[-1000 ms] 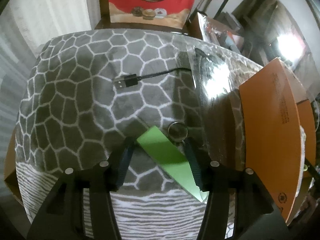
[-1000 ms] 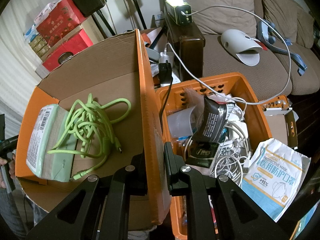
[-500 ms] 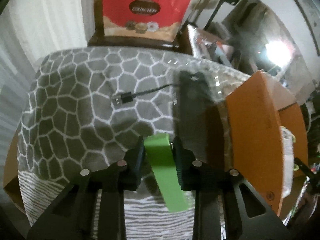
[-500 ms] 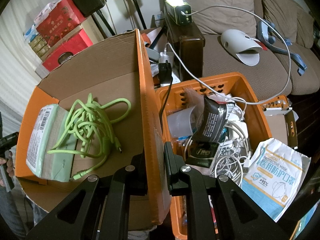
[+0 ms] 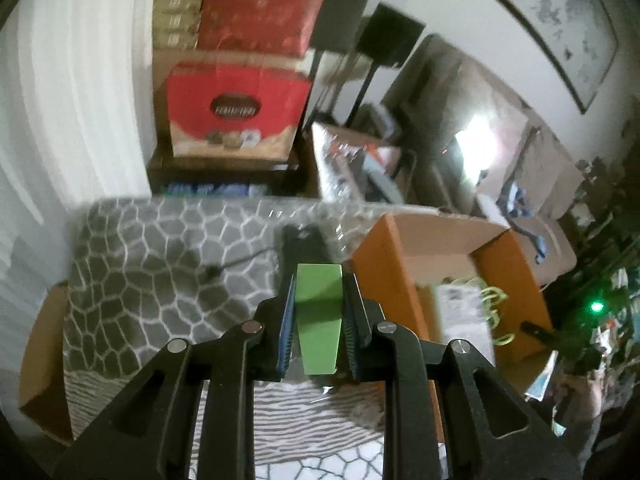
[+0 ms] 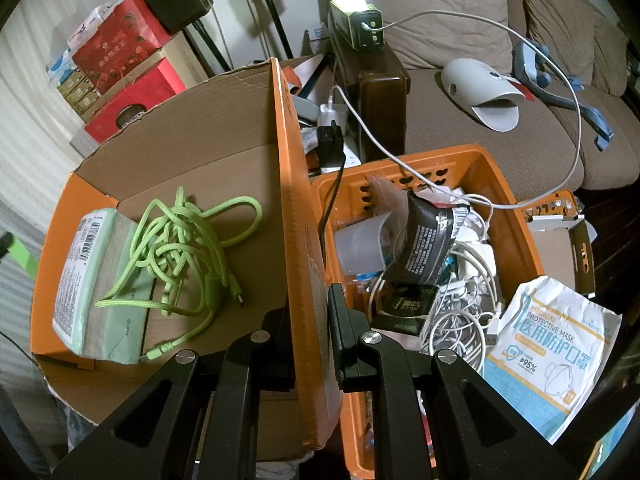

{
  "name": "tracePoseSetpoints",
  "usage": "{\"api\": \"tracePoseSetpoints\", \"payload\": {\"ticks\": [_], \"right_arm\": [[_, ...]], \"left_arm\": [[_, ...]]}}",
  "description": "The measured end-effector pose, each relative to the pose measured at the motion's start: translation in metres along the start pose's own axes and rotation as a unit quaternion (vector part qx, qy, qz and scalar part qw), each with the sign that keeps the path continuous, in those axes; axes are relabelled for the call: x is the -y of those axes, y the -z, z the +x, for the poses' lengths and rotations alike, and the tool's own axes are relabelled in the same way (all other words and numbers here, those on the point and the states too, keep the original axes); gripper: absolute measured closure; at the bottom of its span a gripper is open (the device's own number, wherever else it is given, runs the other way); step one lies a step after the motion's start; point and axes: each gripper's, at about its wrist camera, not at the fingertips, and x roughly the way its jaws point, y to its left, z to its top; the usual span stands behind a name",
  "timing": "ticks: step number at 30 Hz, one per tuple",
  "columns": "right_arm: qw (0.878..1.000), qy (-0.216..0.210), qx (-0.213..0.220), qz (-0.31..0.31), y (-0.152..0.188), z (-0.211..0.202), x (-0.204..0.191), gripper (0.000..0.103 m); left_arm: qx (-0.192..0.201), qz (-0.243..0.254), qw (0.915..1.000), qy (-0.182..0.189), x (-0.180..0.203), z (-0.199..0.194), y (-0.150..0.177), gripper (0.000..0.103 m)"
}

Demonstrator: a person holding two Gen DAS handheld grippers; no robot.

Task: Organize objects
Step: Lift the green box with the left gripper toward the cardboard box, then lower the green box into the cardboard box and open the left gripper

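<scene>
Left wrist view: left gripper (image 5: 319, 300), jaws just closing, clamps green block (image 5: 319, 316) above patterned cloth (image 5: 152, 280). Right gripper (image 6: 308, 344) pinched tight on cardboard box (image 6: 298, 240) wall beside orange basket (image 6: 516, 216).

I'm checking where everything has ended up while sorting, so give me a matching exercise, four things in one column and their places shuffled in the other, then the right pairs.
Things:
1. green block
2. green cable
3. black foil pouch
4. mask packet

Places:
A. in the orange basket, on the white cords
B. inside the cardboard box
C. between the left gripper fingers
D. over the basket's right side

Pairs: 1-C, 2-B, 3-A, 4-D
</scene>
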Motion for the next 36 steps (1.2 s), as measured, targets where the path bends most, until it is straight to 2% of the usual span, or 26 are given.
{"api": "tracePoseSetpoints", "payload": {"ticks": [7,13,36], "right_arm": [[1.0,-0.001,0.0,0.0,0.0,0.0,0.0,0.091],[1.0,-0.002,0.0,0.001,0.0,0.0,0.0,0.091],[1.0,-0.004,0.001,0.003,0.0,0.0,-0.003,0.091]], "left_arm": [[0.036,0.028,0.9989,0.009,0.031,-0.032,-0.019,0.083],[0.044,0.041,0.998,0.02,0.054,-0.037,-0.026,0.083],[0.022,0.085,0.9937,0.071,0.159,0.0,-0.024,0.083]]}}
